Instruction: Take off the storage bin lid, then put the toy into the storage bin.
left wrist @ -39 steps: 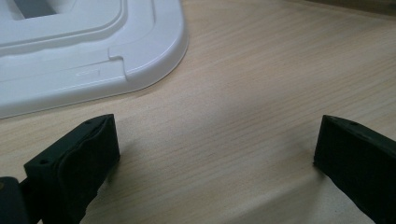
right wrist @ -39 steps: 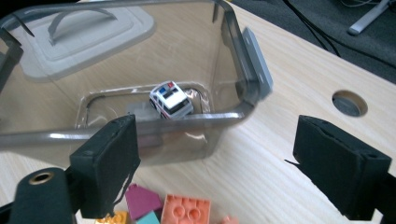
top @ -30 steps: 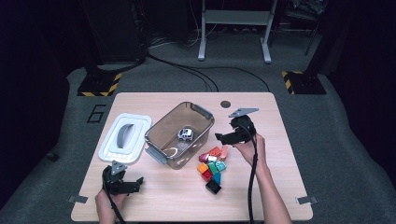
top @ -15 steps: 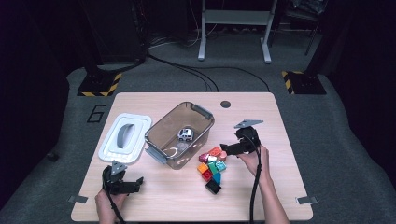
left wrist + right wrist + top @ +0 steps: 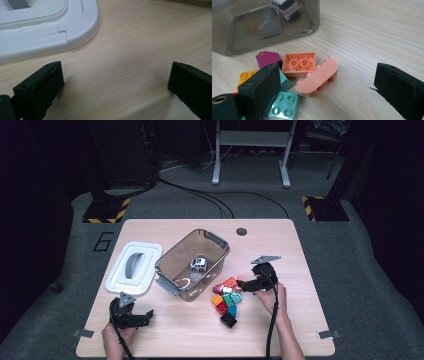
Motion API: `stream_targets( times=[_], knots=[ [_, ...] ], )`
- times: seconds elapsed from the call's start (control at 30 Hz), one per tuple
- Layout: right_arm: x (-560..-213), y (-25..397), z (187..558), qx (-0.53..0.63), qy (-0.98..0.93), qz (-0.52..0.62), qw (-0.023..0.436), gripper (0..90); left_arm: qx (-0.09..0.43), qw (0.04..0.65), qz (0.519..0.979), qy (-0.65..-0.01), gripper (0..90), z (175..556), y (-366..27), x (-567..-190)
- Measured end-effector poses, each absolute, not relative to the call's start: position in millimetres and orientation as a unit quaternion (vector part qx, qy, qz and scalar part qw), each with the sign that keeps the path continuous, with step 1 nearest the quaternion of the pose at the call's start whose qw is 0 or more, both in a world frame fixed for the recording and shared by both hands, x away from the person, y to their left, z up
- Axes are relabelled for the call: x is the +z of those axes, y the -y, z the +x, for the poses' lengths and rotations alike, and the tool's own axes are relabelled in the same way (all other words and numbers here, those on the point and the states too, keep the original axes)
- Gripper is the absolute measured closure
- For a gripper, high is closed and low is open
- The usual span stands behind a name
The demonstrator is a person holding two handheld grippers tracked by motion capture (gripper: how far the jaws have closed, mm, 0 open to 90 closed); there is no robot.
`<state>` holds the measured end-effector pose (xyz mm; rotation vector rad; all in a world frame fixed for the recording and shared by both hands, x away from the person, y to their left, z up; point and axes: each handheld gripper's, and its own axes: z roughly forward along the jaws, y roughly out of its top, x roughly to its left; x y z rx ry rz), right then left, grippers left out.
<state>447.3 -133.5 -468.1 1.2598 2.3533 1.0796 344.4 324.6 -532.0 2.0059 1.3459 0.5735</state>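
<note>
**Hovering over the brick pile with jaws spread**

Hovering at the right edge of the pile of bricks [image 5: 227, 298], your right gripper [image 5: 327, 85] has its jaws wide apart and grips nothing. Between those jaws, in the right gripper view, lies a curved peach brick [image 5: 318, 76], tilted on its side and touching an upturned peach square brick [image 5: 299, 62] just behind it. A mint brick [image 5: 285, 107] sits by the left jaw, with a purple brick [image 5: 267, 58] and a yellow brick [image 5: 245, 76] beyond.

The pile rests just right of the clear bin [image 5: 172, 270], which holds a small white toy car [image 5: 199, 264]. The bin's white lid [image 5: 134, 268] lies on the table [image 5: 280, 245] to its left.

Your left gripper [image 5: 131, 316] rests near the table's near left edge, jaws also spread over bare wood, close to the lid's corner.
</note>
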Motion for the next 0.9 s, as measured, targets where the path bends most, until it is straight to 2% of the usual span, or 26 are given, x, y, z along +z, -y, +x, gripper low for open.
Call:
stream_targets(
  times=[0.5, 0.77, 0.9],
  knots=[
    [-482.2, 119.3, 447.9, 0.357, -0.81, 0.446, 0.132, 15.8, 0.217, 0.323, 0.765, -0.513, 0.0, 344.4, -324.7, -531.7],
    [-487.5, 110.3, 448.5, 0.349, -0.811, 0.448, 0.14, 26.7, 0.217, 0.323, 0.766, -0.513, 0.0, 344.3, -324.8, -531.7],
    [-491.8, 109.6, 449.2, 0.339, -0.81, 0.456, 0.145, 35.2, 0.217, 0.323, 0.765, -0.513, 0.0, 344.3, -324.7, -531.7]
  ],
)
